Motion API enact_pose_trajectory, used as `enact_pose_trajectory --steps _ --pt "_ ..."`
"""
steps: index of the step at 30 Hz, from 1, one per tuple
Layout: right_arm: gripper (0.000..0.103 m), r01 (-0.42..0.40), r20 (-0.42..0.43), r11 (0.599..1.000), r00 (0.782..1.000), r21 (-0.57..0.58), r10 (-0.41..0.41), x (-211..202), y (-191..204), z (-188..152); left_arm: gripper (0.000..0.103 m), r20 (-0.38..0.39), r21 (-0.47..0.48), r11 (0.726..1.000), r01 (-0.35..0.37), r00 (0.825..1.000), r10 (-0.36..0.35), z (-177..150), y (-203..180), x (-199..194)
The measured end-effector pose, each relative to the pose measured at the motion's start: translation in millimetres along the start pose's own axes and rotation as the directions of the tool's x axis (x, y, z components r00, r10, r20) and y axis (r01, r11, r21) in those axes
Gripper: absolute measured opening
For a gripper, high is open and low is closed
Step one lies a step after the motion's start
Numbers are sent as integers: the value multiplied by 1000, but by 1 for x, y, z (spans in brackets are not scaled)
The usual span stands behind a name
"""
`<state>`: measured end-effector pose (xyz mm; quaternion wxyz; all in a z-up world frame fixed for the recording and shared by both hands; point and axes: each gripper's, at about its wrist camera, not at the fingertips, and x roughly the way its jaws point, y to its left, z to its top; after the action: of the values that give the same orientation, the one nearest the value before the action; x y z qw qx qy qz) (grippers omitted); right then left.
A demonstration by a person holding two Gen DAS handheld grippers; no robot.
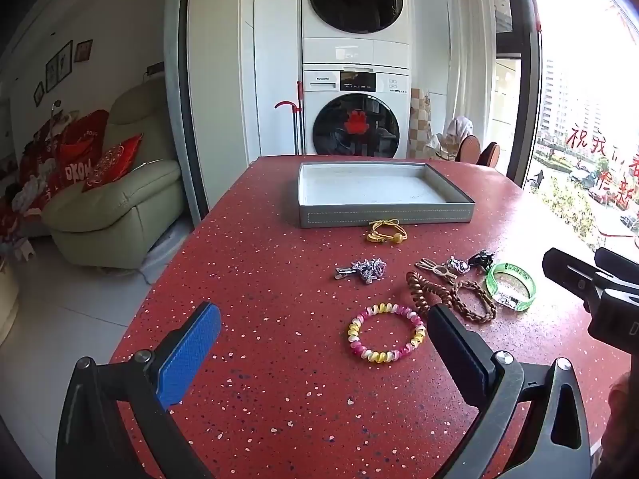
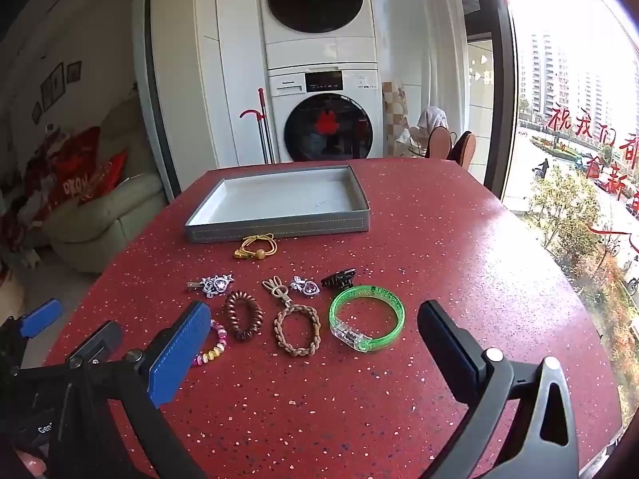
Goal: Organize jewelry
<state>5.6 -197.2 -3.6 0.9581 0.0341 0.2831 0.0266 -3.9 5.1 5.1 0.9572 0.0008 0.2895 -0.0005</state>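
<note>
A grey tray [image 1: 383, 218] [image 2: 279, 227] with a bare white floor stands at the far side of the red table. In front of it lie a yellow hair tie [image 1: 386, 232] [image 2: 257, 247], a silver hair clip [image 1: 365, 270] [image 2: 213, 284], a brown spiral tie [image 1: 425, 285] [image 2: 243, 314], a braided brown bracelet [image 1: 475, 301] [image 2: 297, 329], a green bangle [image 1: 511, 285] [image 2: 366, 315] and a pink-yellow spiral bracelet [image 1: 385, 333] [image 2: 211, 345]. My left gripper [image 1: 323, 327] is open above the table, near the pink-yellow bracelet. My right gripper [image 2: 313, 323] is open over the braided bracelet and the bangle.
A rabbit-shaped clip [image 2: 279, 289], a small silver charm [image 2: 305, 285] and a black claw clip [image 2: 338, 277] lie behind the bracelets. Stacked washing machines [image 1: 355, 111] stand beyond the table, a sofa [image 1: 116, 207] to the left, a window [image 1: 591, 119] to the right.
</note>
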Motion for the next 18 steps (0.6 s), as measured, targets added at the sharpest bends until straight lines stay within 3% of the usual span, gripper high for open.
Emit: enact_pose_trajectory --steps 18 --pt "103 2 2 1000 1000 0 -2 -2 0 2 103 -4 -1 1000 2 1000 -2 -1 -1 1"
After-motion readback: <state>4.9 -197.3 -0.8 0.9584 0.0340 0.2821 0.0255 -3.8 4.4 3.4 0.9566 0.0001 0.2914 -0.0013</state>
